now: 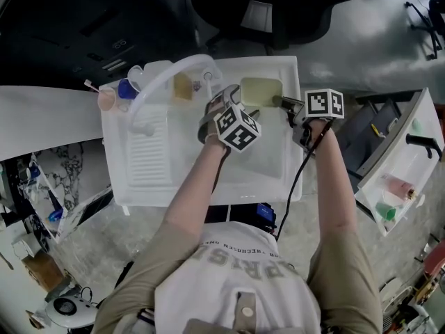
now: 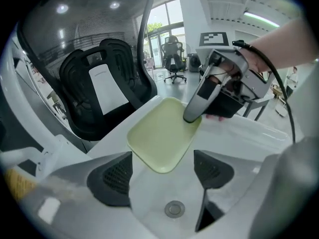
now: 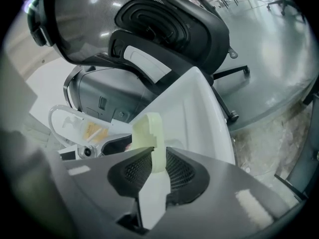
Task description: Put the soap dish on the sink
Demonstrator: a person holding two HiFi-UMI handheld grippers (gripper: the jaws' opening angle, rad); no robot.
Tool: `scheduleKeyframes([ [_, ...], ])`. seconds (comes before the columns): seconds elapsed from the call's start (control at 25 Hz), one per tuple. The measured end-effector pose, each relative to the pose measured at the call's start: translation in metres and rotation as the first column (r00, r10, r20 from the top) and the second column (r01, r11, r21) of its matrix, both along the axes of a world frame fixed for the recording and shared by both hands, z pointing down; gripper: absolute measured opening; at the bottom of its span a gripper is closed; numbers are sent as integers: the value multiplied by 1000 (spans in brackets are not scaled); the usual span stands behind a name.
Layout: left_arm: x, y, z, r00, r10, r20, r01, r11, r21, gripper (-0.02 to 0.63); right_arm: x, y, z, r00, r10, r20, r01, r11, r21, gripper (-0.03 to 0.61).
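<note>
Soap dish (image 1: pixel 261 91), pale green rounded-rectangular plastic, lies roughly flat over the back rim of the white plastic sink (image 1: pixel 295 165), its long axis along that rim. The right gripper (image 3: pixel 157 166) slants downward and pinches the dish's right end edge-on. The left gripper (image 2: pixel 162 171) points steeply into the basin, jaws wide and empty.

The left gripper (image 2: pixel 162 171) has its jaws apart with nothing between them over the white sink (image 2: pixel 149 203) and its drain (image 2: pixel 174 209), while just beyond them the right gripper (image 2: pixel 193 114) pinches the far corner of a pale green soap dish (image 2: pixel 162 136), a black office chair (image 2: pixel 107 88) behind
</note>
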State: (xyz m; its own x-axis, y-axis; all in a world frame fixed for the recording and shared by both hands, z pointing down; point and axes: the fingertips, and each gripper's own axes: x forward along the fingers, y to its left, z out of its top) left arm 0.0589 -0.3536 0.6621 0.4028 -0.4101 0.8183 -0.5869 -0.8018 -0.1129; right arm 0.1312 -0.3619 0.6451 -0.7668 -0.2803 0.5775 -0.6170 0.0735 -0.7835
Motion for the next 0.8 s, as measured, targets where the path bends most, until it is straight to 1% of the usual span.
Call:
scheduleKeyframes([
  [0.24, 2, -3, 11, 999, -39, -10, 38, 997, -67, 403, 0, -13, 9, 997, -7, -74, 3, 999, -51, 78],
  [0.4, 0, -5, 18, 998, -57, -4, 56, 993, -105, 403, -2, -18, 15, 995, -12, -103, 4, 997, -72, 78],
  [0.6, 0, -9, 20, 996, -91, 2, 90, 989, -113, 403, -3, -21, 19, 993, 13, -116, -25, 994, -105, 80],
  [0.8, -6, -15, 25, 994, -105, 39, 109, 989, -96, 403, -4, -29, 22, 987, 49, -150, -68, 990, -122, 83],
])
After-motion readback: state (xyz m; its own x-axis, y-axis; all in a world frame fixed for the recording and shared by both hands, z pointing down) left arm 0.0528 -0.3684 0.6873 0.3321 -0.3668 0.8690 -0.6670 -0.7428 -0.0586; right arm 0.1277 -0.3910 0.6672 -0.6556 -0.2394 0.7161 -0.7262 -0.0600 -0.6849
